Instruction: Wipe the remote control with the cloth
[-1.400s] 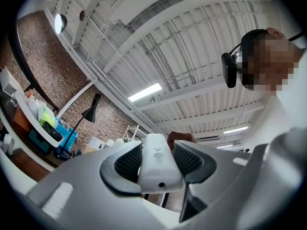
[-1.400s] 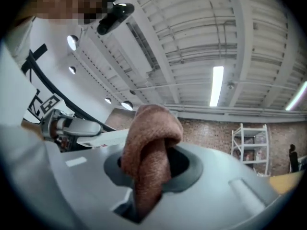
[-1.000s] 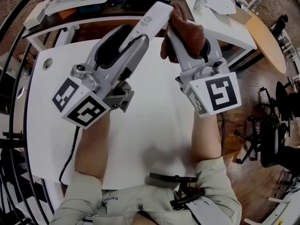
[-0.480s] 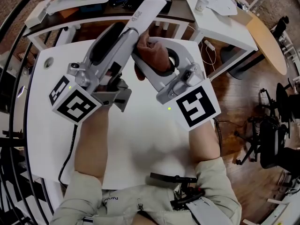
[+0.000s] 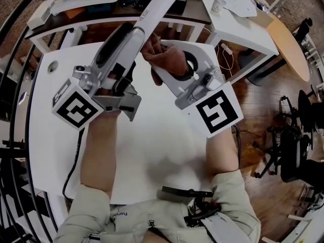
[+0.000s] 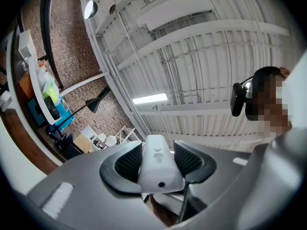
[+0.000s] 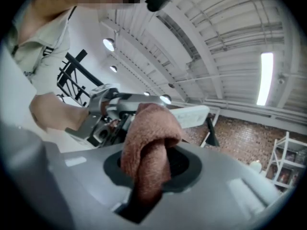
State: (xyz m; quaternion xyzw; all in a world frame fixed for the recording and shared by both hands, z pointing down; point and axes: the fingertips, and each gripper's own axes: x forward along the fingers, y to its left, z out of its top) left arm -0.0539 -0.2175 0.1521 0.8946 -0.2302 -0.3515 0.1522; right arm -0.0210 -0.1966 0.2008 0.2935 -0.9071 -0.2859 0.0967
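On the left, the left gripper [image 5: 132,38] is raised over the white counter [image 5: 152,156]. Its fingers [image 6: 128,163] are clenched on the two side edges of the remote control [image 5: 158,10]. In the left gripper view the ribbed pads press the white body [image 6: 159,169] from either side, near its nearer end. The remote's long axis runs on from the fingers, up and away toward the far right, so most of its length stands free beyond the grasp, tilted clear of the counter.

To the right of it, the right gripper [image 5: 169,67] comes in from the near right and points across at the remote's shaft. Its fingers [image 7: 181,164] are clenched on a bunched brown cloth [image 5: 164,54]. In the right gripper view the wad [image 7: 148,128] bulges out ahead of the pads, with the remote lying crosswise just beyond it.

From the head view the cloth sits against the right-hand side of the remote, just past the left fingers. It looks to be touching there, though I cannot tell how firmly. The free length lies toward the far right of the cloth. So the wipe likely calls for the cloth to run along that axis toward the far tip, while the left hand keeps the remote steady.
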